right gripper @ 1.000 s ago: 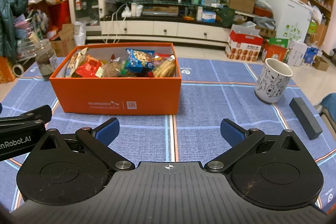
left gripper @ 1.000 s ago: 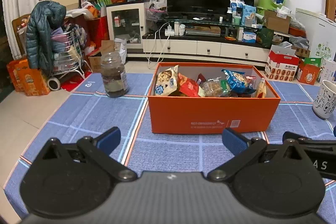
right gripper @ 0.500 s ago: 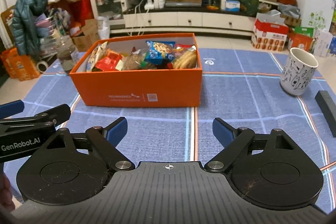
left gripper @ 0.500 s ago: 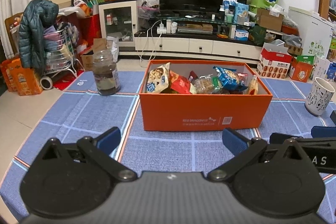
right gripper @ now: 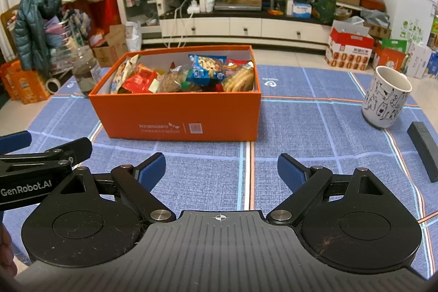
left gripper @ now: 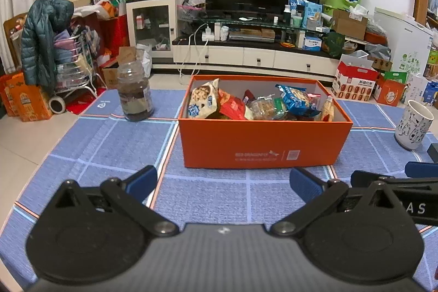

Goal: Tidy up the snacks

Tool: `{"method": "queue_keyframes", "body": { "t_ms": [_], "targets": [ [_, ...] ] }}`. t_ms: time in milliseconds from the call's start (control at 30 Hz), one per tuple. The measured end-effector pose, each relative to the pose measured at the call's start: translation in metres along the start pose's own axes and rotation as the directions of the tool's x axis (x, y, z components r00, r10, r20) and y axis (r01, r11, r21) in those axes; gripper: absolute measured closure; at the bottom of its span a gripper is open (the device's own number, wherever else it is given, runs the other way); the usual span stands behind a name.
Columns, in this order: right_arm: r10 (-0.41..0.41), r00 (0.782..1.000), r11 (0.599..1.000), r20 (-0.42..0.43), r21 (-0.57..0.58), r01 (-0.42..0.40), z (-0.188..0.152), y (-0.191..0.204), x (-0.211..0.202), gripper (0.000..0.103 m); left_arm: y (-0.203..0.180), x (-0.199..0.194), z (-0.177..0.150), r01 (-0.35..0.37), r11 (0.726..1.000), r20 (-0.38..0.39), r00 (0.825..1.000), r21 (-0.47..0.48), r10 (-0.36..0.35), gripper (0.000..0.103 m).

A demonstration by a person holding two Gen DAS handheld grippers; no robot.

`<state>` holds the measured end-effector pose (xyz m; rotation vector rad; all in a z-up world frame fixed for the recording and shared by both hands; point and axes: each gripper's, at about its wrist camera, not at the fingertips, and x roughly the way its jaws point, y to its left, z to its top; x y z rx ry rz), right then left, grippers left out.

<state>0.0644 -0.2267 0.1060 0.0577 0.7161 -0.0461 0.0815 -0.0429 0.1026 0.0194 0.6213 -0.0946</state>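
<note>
Right wrist view: both tools, left (left gripper: 223, 182) and right (right gripper: 221, 171), stand apart, empty. Snacks (right gripper: 189, 74) in the box (right gripper: 175, 114) look light, crinkly, crushable; pinch a bag's top edge gently.

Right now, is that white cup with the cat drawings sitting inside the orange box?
No, the white cup stands on the blue tablecloth, well off to the right of the orange box.

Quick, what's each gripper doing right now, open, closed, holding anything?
Left gripper: open, holding nothing.
Right gripper: open, holding nothing; its jaws have just been closing a little.
</note>
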Motion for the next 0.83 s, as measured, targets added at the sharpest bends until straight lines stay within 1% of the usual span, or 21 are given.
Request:
{"method": "queue_keyframes", "body": {
  "t_ms": [333,567,633,733,833],
  "targets": [
    [0.003,1.0,1.0,0.003,0.005,-0.003,0.0008,-0.003,-0.001,0.022,-0.0026,0.0003,-0.0004,0.007,1.0,-0.001,1.0,0.008,-0.007,0.001],
    [0.005,1.0,1.0,0.008,0.008,-0.005,0.0006,-0.0024,0.0004,0.022,-0.0021,0.0001,-0.0017,0.01,1.0,0.0,1.0,-0.018,-0.01,0.001],
    [0.008,1.0,1.0,0.009,0.012,-0.008,0.001,-0.0027,0.0008,0.022,-0.0008,-0.001,-0.0019,0.038,0.999,0.006,0.999,-0.031,-0.038,0.001],
    [0.005,1.0,1.0,0.01,0.013,-0.005,0.0003,-0.0039,0.0002,0.022,-0.0005,-0.002,-0.0024,0.073,0.997,-0.005,0.997,-0.037,-0.074,0.001],
    [-0.004,1.0,1.0,0.003,0.001,0.004,-0.0004,-0.0026,0.0016,0.022,-0.0041,-0.0027,-0.0033,0.052,0.999,-0.004,0.999,-0.011,-0.052,0.001]
  ]
}}
